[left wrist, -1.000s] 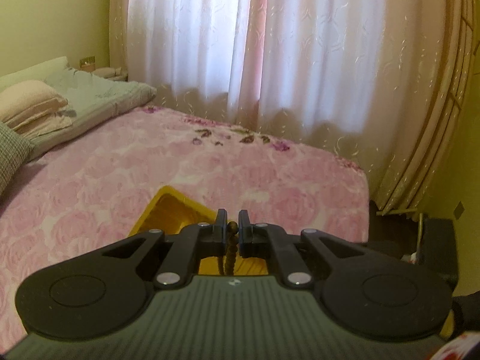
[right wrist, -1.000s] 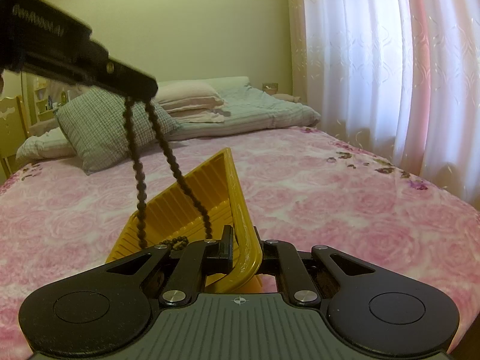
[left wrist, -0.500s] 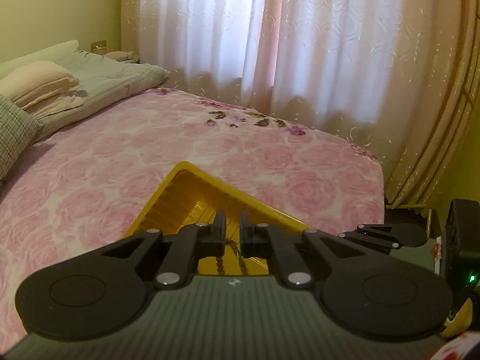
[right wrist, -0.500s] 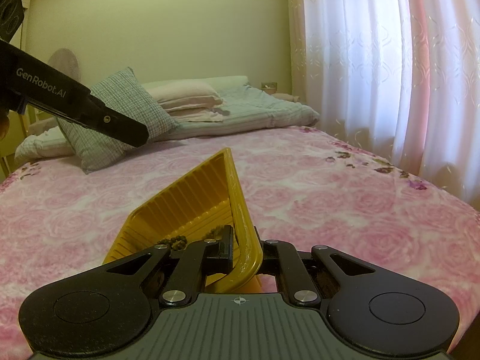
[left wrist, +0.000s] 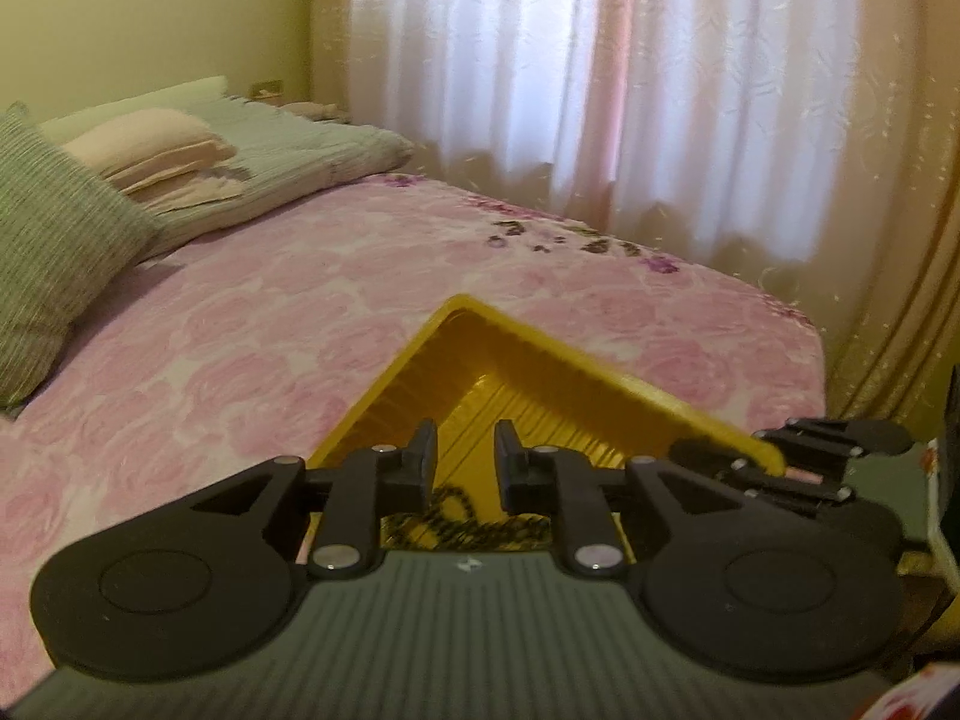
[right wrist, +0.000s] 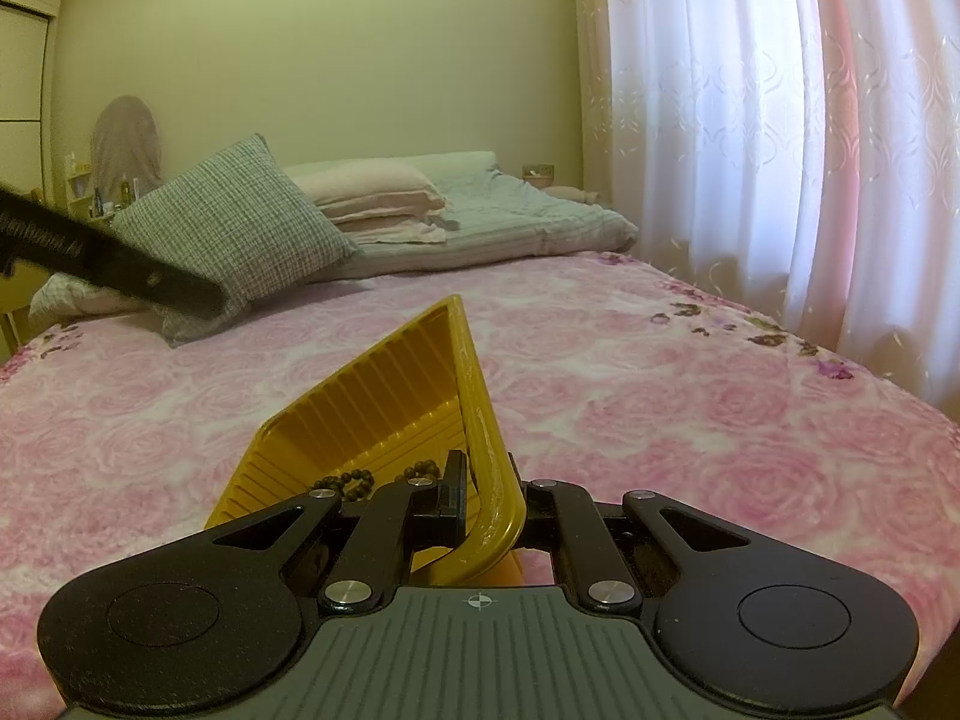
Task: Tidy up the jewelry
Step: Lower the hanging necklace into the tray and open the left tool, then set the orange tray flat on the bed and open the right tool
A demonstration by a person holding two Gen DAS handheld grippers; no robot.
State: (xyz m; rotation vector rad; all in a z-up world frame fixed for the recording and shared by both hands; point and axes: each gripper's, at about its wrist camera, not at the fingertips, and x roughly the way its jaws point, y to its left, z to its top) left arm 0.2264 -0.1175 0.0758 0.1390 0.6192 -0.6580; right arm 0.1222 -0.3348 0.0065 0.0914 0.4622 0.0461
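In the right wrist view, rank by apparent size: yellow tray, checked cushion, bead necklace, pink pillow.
Largest to smallest as they appear:
1. yellow tray, though it is nearest the camera
2. checked cushion
3. pink pillow
4. bead necklace, partly hidden behind the right gripper

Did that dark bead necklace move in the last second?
Yes. The bead necklace went down, from dangling above the yellow tray to lying inside it.

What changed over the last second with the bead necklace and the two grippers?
The left gripper opened and let go of the bead necklace, which now lies in the yellow tray. The right gripper stays clamped on the tray's rim, unmoved.
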